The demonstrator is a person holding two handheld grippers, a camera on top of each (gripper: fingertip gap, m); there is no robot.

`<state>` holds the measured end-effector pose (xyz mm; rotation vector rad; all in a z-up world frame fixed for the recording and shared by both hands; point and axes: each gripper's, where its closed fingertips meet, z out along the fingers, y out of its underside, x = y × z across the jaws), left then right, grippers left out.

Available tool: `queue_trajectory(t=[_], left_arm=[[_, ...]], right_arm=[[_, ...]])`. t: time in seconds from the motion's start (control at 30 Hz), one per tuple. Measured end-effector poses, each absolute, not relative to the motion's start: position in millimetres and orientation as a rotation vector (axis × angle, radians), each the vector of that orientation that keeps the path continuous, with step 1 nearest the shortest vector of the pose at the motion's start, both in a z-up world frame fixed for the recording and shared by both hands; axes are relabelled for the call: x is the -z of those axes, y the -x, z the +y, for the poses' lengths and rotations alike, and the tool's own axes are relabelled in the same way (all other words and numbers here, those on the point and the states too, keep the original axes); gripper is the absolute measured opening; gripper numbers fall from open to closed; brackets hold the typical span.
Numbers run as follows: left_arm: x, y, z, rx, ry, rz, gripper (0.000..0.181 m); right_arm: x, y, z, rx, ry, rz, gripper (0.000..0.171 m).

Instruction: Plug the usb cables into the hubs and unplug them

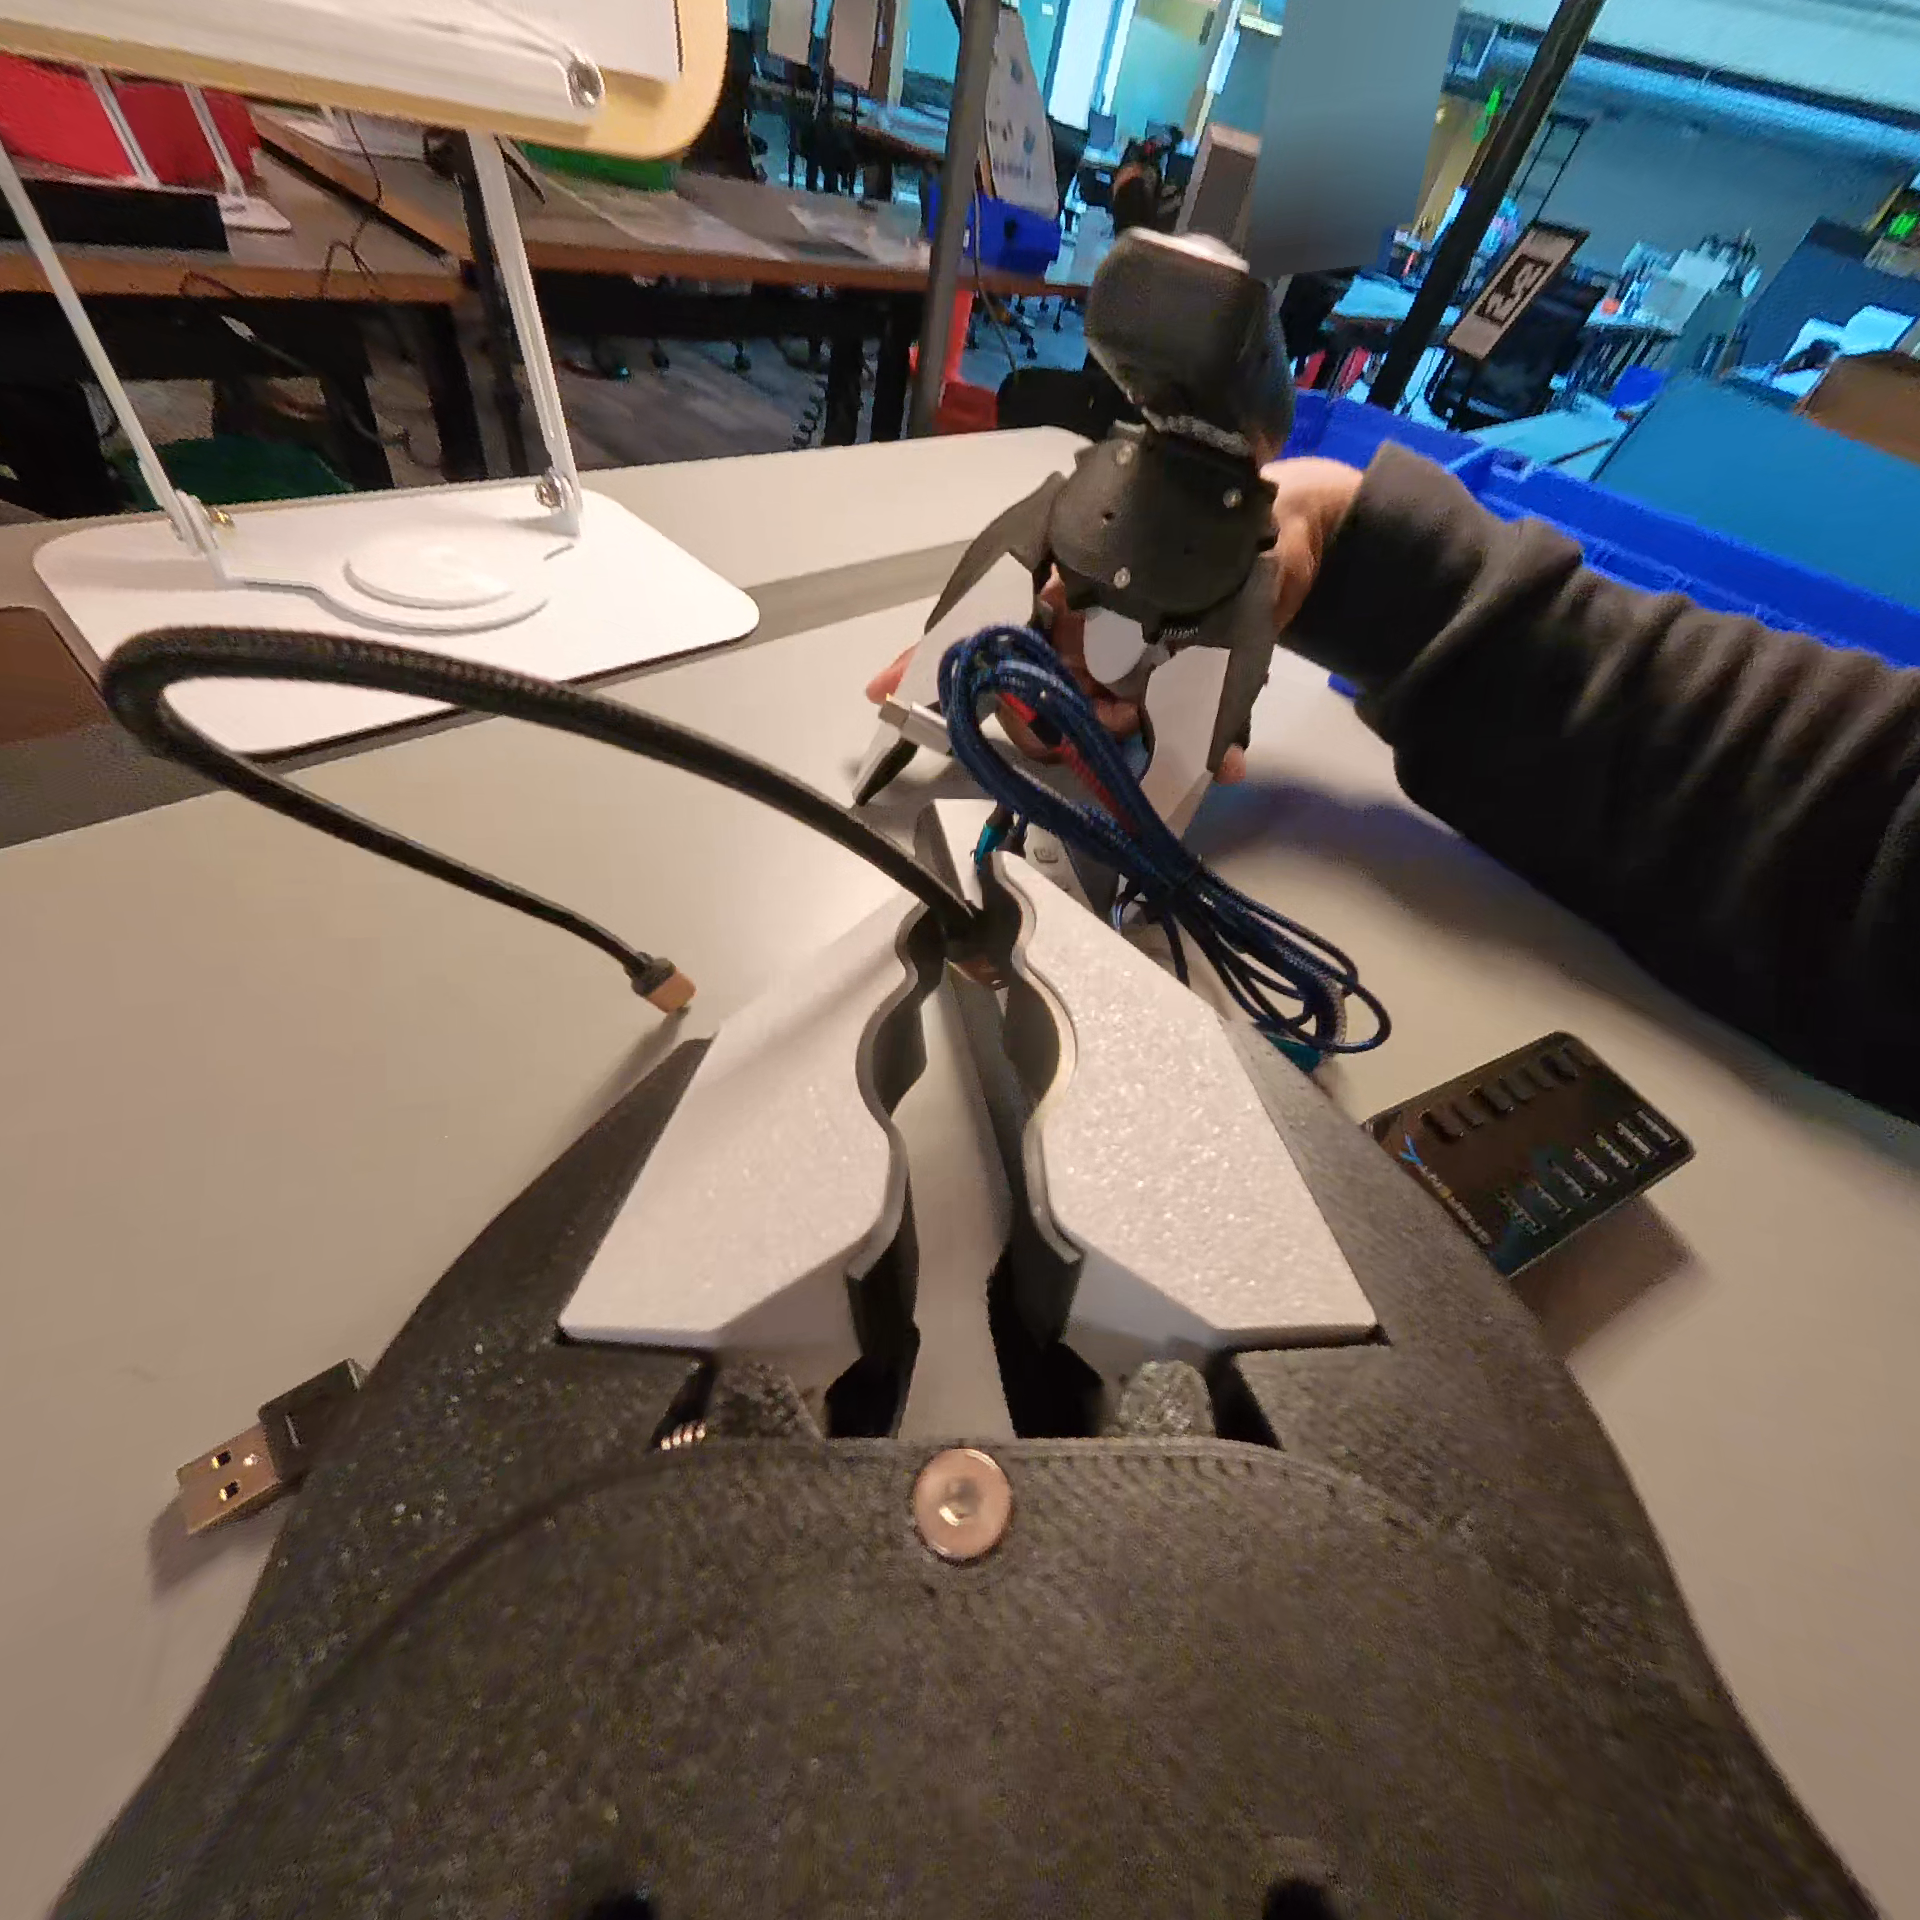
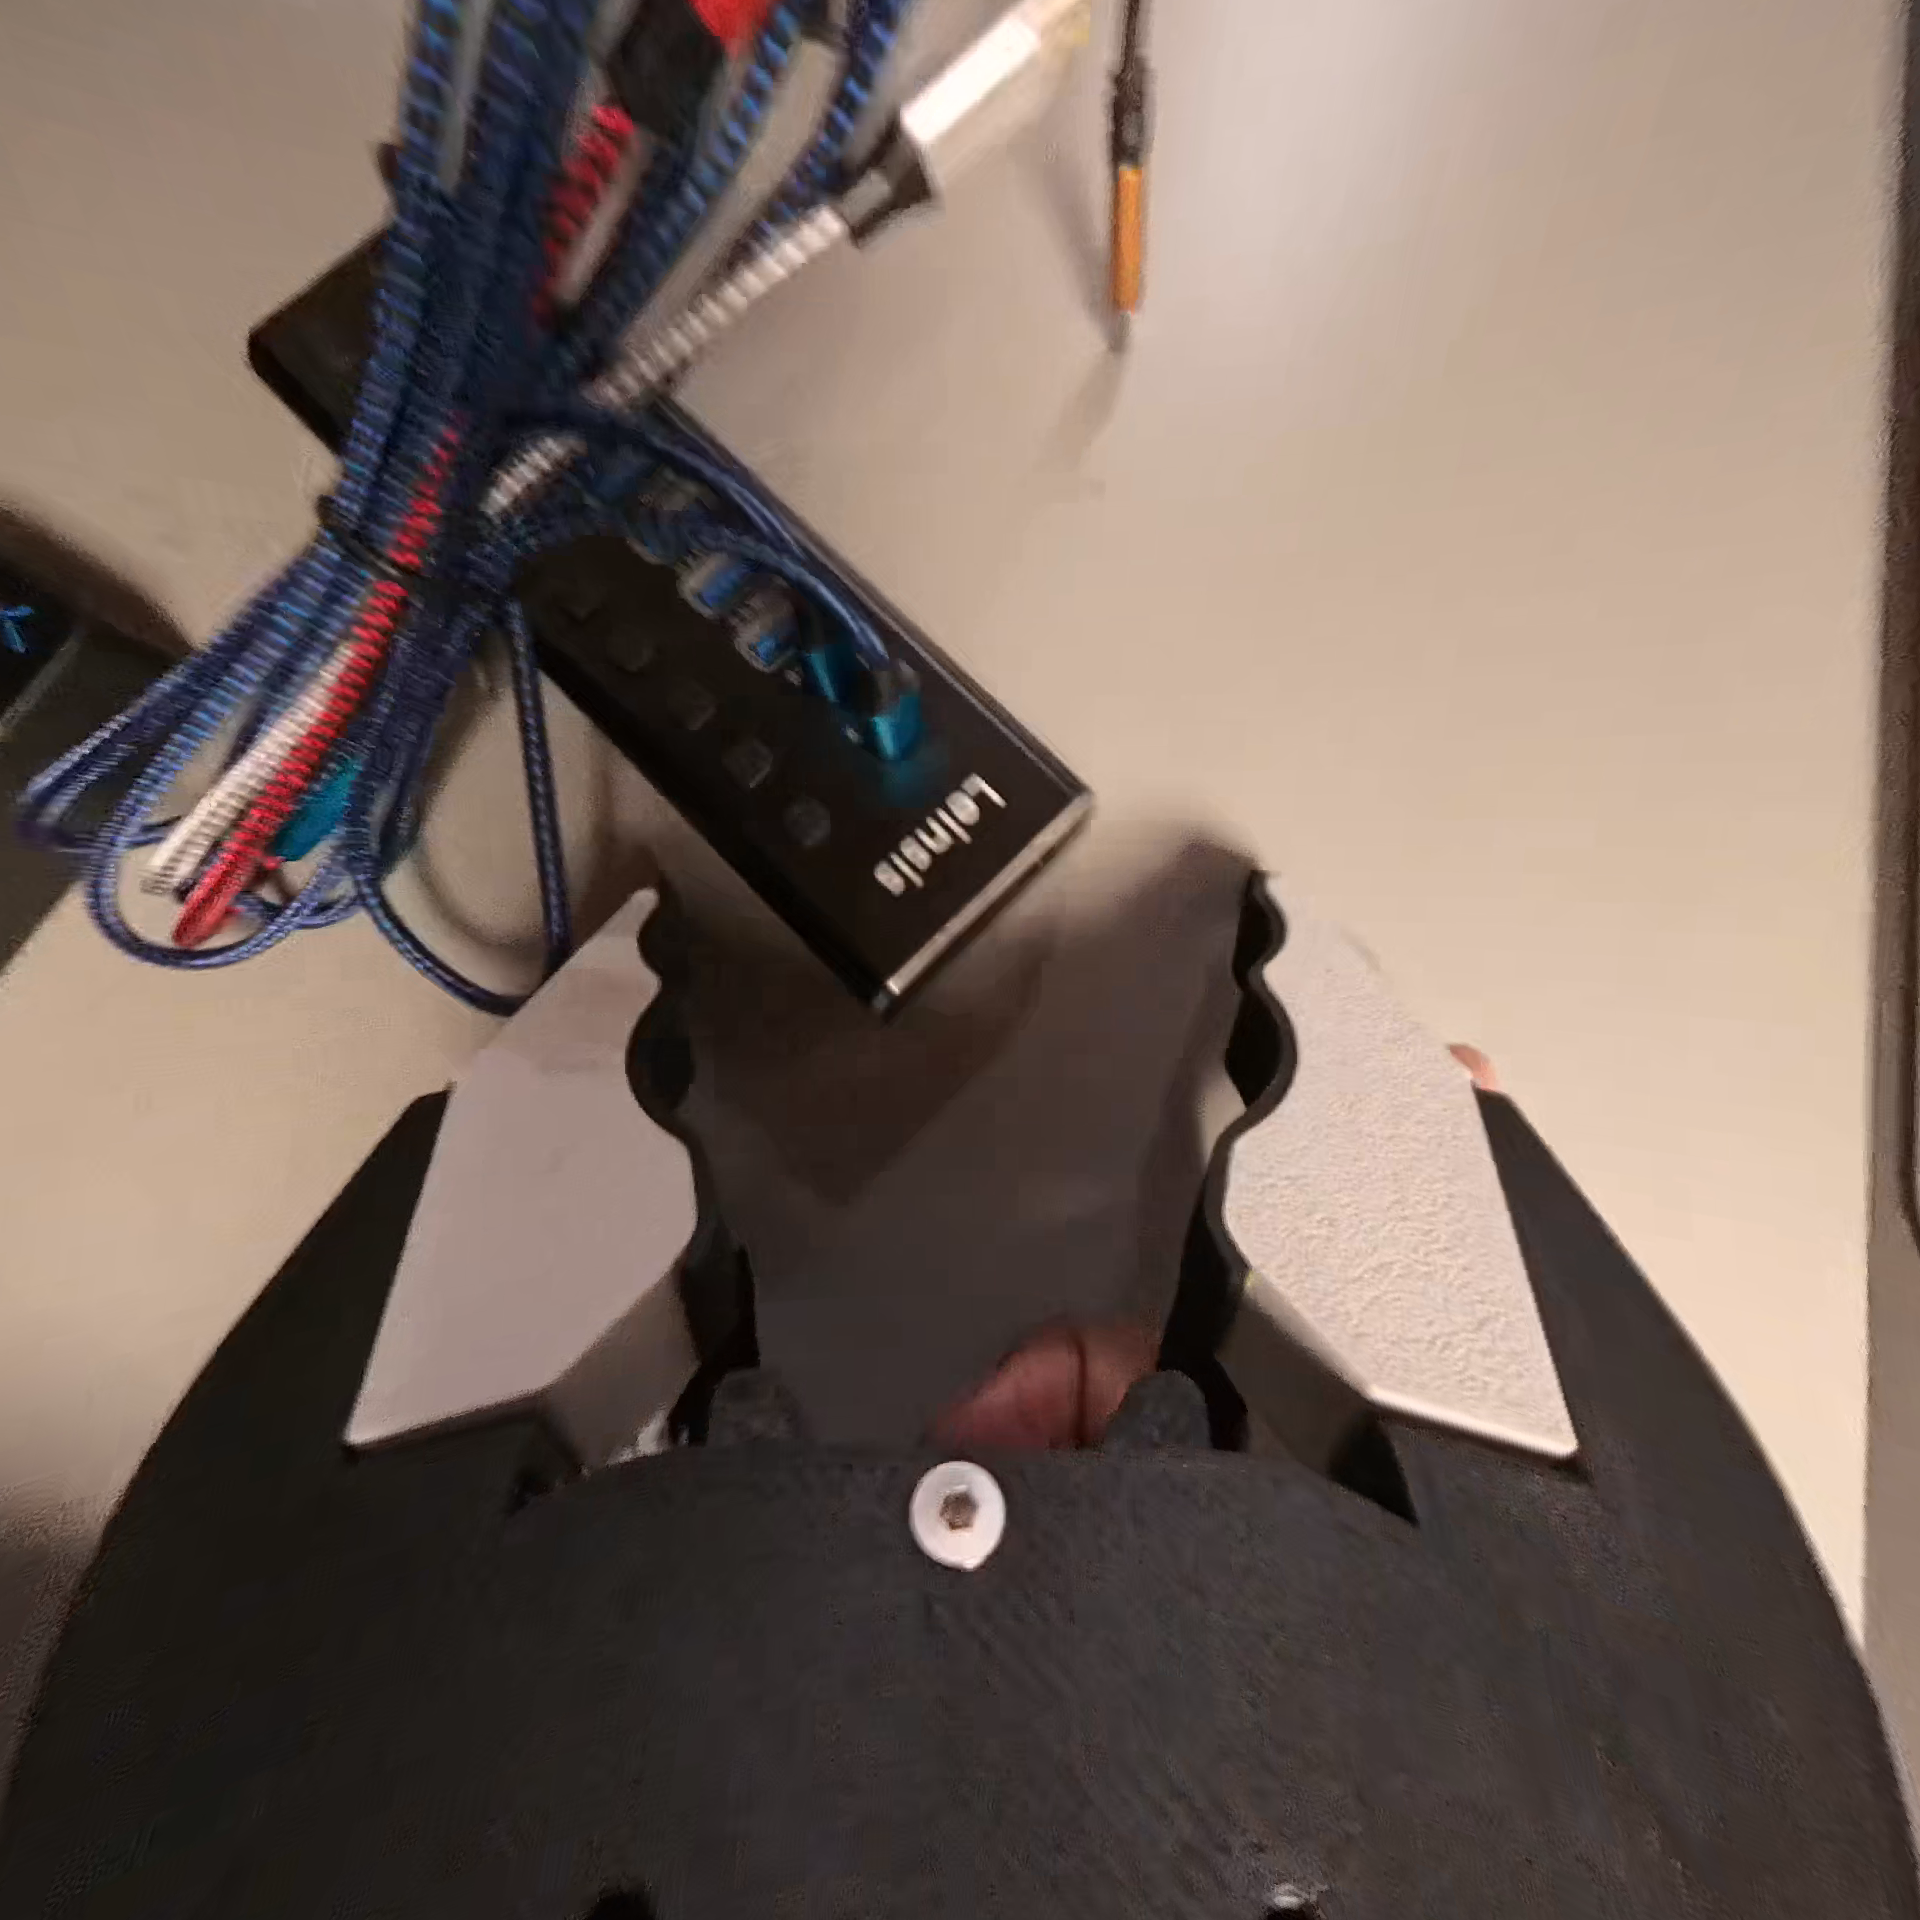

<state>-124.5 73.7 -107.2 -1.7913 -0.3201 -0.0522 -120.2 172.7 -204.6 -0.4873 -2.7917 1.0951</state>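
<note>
My left gripper point(image 1: 971, 914) is shut on a black braided cable point(image 1: 436, 675). The cable arcs up and left, and its copper-tipped end point(image 1: 665, 987) rests on the grey table point(image 1: 312, 1143). My right gripper point(image 2: 956, 904) is open and empty, its fingers spread just short of a black hub point(image 2: 727, 665). A teal plug point(image 2: 883, 717) sits in that hub, and a bundle of blue, red and white braided cables point(image 2: 364, 623) hangs over it. The right gripper point(image 1: 1029, 800) also shows in the left wrist view, above the blue cable bundle point(image 1: 1143, 831).
A second black hub point(image 1: 1527, 1153) lies on the table right of my left gripper. A loose USB-A plug point(image 1: 234, 1475) lies at the lower left. A white stand base point(image 1: 395, 582) sits at the back left. A blue bin point(image 1: 1610, 520) stands behind a person's dark sleeve point(image 1: 1662, 779). My hands' fingertips stand some 15 cm from each other.
</note>
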Motion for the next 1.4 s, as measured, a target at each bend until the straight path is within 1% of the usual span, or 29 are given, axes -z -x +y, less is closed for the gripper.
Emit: queue_trajectory(t=[0.13,0.23,0.33,0.5,0.83,1.0,1.1,1.4], left_arm=[[119.6,121.2,77.8,0.071,1.835,-0.295,0.01],[124.4,120.0,78.6,0.07,1.854,-0.276,0.01],[124.3,117.3,78.9,0.052,1.857,-0.235,0.01],[124.5,106.7,80.6,-0.025,1.872,-0.093,0.01],[119.0,93.0,77.7,-0.348,1.811,0.261,0.01],[119.5,84.0,78.3,-0.315,1.783,0.316,0.01],[125.2,71.0,77.7,-0.231,1.791,0.376,0.011],[133.5,59.6,76.4,-0.216,1.804,0.453,0.01]], right_arm=[[203.3,113.2,149.3,-1.111,0.405,-2.808,0.091],[201.6,111.0,143.1,-1.114,0.367,-2.763,0.087],[196.0,109.8,138.8,-1.095,0.323,-2.625,0.084],[181.0,112.1,141.6,-0.887,0.311,-2.325,0.076],[160.9,83.2,142.1,-0.694,0.397,-1.993,0.071],[166.0,62.1,132.1,-0.621,0.399,-1.982,0.064],[168.4,58.6,136.5,-0.537,0.4,-1.98,0.063],[177.3,53.5,135.5,-0.609,0.407,-2.07,0.061]])
